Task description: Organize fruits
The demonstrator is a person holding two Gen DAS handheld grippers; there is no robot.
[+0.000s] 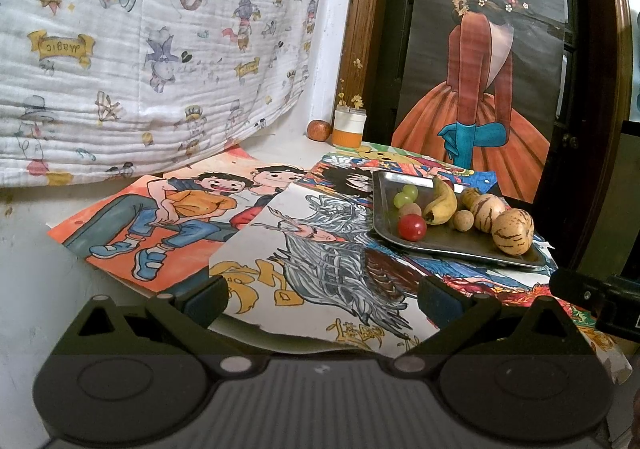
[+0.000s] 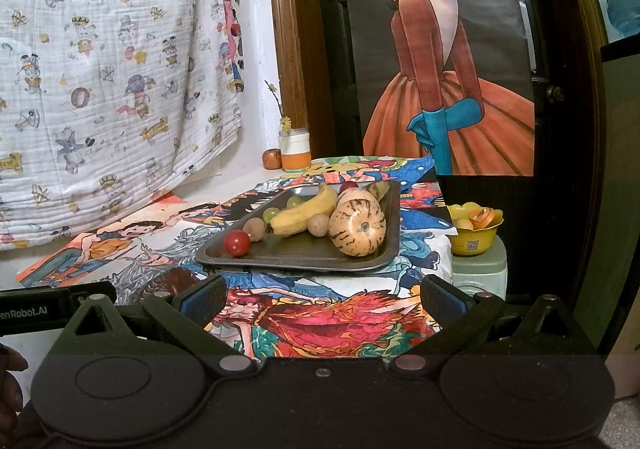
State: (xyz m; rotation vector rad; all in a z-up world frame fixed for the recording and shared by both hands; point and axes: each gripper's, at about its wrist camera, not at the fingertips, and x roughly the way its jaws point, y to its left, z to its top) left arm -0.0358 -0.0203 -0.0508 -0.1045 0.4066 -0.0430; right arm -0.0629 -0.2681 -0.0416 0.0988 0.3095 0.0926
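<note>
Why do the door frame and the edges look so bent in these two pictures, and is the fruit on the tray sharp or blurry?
Left wrist view: the fisheye lens bows the wooden door frame and darkens the corners; the fruit on the metal tray is fairly sharp, under soft indoor light. Right wrist view: the same curving, the striped melon and banana crisp, a pale sheen on the tray.

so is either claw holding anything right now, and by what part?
Nothing is held. The left claw and right claw are both open and empty, short of the metal tray. The banana and other fruit lie on it untouched.
</note>
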